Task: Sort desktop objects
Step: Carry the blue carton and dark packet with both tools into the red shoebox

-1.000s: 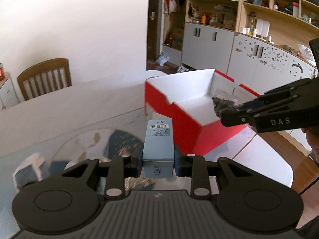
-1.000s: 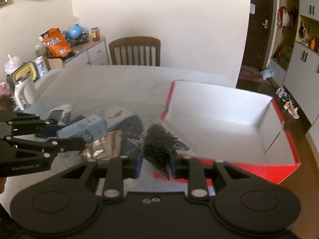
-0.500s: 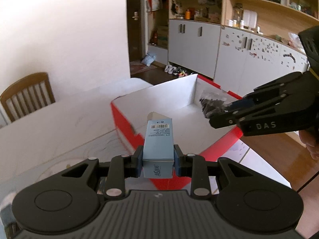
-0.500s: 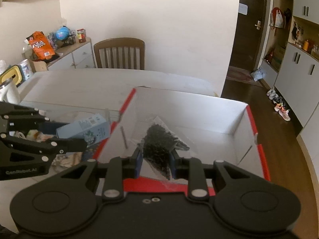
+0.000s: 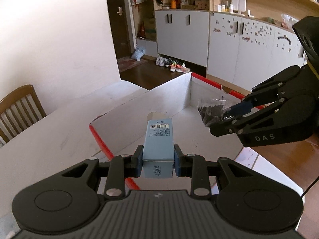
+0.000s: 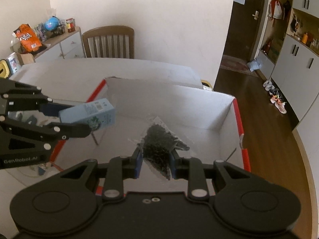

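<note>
the left gripper (image 5: 158, 160) is pinching a pale blue carton (image 5: 158, 145) between its pads, barcode end forward, and holds it in the air above the near left corner of the open red box (image 5: 103, 145) with the white inside, which sits on the white table (image 5: 49, 137). the right gripper (image 6: 155, 162) is clamped on a clear plastic bag of small dark pieces (image 6: 159, 145), holding it over the box's white floor, to the right of the carton. a wooden chair (image 6: 108, 41) stands at the table's far side.

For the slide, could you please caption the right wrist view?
Right gripper holds bag of dark bits over red-edged box.
</note>
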Demonstrator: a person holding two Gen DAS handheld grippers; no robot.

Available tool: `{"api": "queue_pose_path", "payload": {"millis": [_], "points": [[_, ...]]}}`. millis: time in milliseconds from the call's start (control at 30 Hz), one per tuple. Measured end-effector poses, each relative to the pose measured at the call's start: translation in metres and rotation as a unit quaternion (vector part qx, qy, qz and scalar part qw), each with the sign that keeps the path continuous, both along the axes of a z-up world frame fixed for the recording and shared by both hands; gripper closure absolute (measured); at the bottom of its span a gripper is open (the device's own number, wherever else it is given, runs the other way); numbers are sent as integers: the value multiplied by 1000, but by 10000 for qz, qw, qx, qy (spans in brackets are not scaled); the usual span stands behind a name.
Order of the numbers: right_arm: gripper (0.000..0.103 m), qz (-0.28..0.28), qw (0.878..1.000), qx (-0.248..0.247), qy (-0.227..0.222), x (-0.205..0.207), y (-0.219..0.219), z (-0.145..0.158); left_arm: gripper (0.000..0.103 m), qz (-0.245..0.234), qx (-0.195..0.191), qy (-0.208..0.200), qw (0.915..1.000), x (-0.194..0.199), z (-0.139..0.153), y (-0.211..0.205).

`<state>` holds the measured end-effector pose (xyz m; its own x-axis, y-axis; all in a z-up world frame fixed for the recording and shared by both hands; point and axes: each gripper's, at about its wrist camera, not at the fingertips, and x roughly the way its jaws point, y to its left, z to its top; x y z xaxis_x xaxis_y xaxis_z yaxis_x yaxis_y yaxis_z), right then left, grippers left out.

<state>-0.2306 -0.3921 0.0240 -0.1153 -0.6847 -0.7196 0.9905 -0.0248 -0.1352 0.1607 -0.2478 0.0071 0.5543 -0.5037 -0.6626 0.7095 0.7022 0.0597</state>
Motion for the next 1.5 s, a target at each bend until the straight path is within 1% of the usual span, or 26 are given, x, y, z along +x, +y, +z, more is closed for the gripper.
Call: {"api": "queue_pose_path", "payload": {"millis": [133,233,400,600,700,867,967,1067,1233,1433,1500], "points": [[77,-45,9998,209,22,-13,-12,-6,75,-140,148,85,9998,9,-4,-12],[76,-23,9991,408,101,-19,-23,-12,75,-249,270,246,9990,19,-11,-21],[76,13,9970,770,66,-33,-39,-30,75,-436,655,491,9957,28,-29,-36],[76,-29,9936,1122,90,-40,-58,-42,75,-585,946,627,9918,40,-36,-55],[76,-140,9915,1288,98,-42,-67,-50,75,-650,1129,672,9892,45,-42,-63],[76,-222,9858,1661,79,-45,-80,-65,75,-705,1349,1119,9820,54,-55,-71],[76,-239,9828,1832,38,-46,-84,-72,75,-735,1494,1251,9781,56,-63,-73],[76,-220,9800,1977,3,-47,-86,-76,75,-729,1520,1401,9757,59,-66,-74],[76,-247,9774,2099,2,-49,-91,-80,75,-747,1521,1455,9747,60,-67,-73],[75,-259,9751,2200,35,-51,-94,-82,75,-750,1703,1743,9669,66,-74,-72],[73,-250,9742,2241,51,-50,-95,-81,75,-758,1761,1782,9651,66,-78,-71]]}}
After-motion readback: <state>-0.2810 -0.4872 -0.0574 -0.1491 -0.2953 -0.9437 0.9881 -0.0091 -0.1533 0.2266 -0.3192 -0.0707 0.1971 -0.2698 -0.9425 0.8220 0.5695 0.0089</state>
